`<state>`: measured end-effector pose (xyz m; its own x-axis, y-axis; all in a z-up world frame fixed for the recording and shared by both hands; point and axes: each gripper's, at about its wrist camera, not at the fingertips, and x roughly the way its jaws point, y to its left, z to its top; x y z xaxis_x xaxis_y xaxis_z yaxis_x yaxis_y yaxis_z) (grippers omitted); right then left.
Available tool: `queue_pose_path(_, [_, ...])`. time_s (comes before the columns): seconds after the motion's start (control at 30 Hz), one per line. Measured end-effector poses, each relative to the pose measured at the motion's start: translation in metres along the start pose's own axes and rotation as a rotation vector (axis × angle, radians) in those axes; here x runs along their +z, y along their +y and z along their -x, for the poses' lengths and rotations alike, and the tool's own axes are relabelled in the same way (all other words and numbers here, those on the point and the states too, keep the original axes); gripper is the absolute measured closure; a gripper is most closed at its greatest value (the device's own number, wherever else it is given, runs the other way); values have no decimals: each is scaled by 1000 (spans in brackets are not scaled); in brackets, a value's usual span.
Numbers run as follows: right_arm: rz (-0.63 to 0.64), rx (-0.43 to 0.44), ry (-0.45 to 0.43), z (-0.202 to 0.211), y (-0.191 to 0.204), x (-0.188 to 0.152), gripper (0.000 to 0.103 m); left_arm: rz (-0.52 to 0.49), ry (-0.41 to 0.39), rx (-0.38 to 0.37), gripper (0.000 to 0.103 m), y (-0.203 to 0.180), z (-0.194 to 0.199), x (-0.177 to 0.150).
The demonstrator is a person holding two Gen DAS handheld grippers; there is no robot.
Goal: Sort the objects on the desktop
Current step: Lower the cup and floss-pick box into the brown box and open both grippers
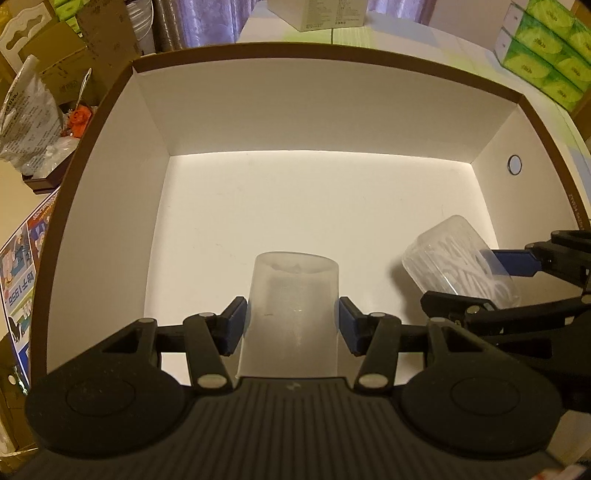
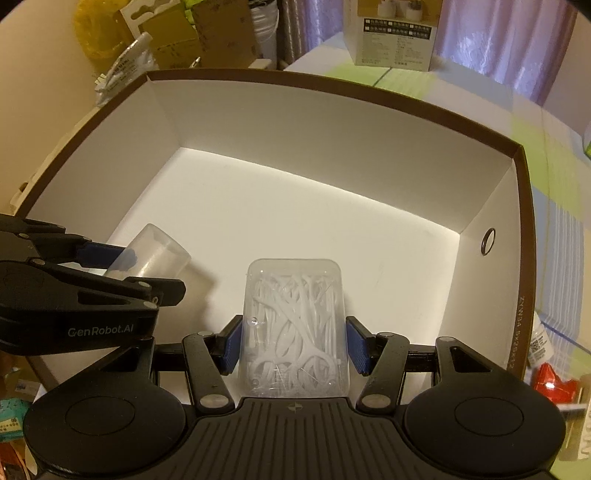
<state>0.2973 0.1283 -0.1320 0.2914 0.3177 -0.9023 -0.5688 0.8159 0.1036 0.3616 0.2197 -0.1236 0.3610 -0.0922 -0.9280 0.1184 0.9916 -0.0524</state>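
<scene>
A large brown cardboard box [image 1: 295, 110] with a white inside fills both views; its floor is bare. My left gripper [image 1: 291, 325] is shut on a frosted translucent cup [image 1: 295, 284], held over the near part of the box floor. To its right, my right gripper [image 1: 484, 280] is shut on a clear plastic case of white floss picks [image 1: 447, 254]. In the right wrist view the floss case [image 2: 295, 295] sits between the right gripper's [image 2: 294, 343] blue pads, and the left gripper [image 2: 147, 271] holds the cup [image 2: 162, 254] at the left, inside the box [image 2: 332, 122].
A round finger hole [image 1: 514, 164] pierces the box's right wall. Green tissue packs [image 1: 550, 55] are stacked at the far right, and a white carton [image 1: 325, 14] stands behind the box. Left of the box lie a plastic bag [image 1: 29, 110] and cardboard clutter.
</scene>
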Motion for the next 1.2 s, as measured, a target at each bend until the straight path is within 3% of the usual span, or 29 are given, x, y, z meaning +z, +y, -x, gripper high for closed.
queue_pose_path(0.2, [-4, 3, 9, 1, 1, -1, 49, -10, 9, -9, 54, 1, -2, 2])
queue_pose_path(0.3, [-9, 4, 9, 4, 3, -3, 48, -12, 4, 5, 46, 1, 0, 4])
queue_pose_path(0.63, [-10, 15, -41, 27, 1, -5, 18, 5, -29, 27, 27, 8, 18, 3])
queue_pose_path(0.93, [13, 41, -106, 55, 8, -13, 5, 6, -71, 35, 19, 7, 41, -5])
queue_pose_path(1.2, [53, 17, -190, 87, 14, -25, 2, 5, -121, 44, 16, 1, 67, -16])
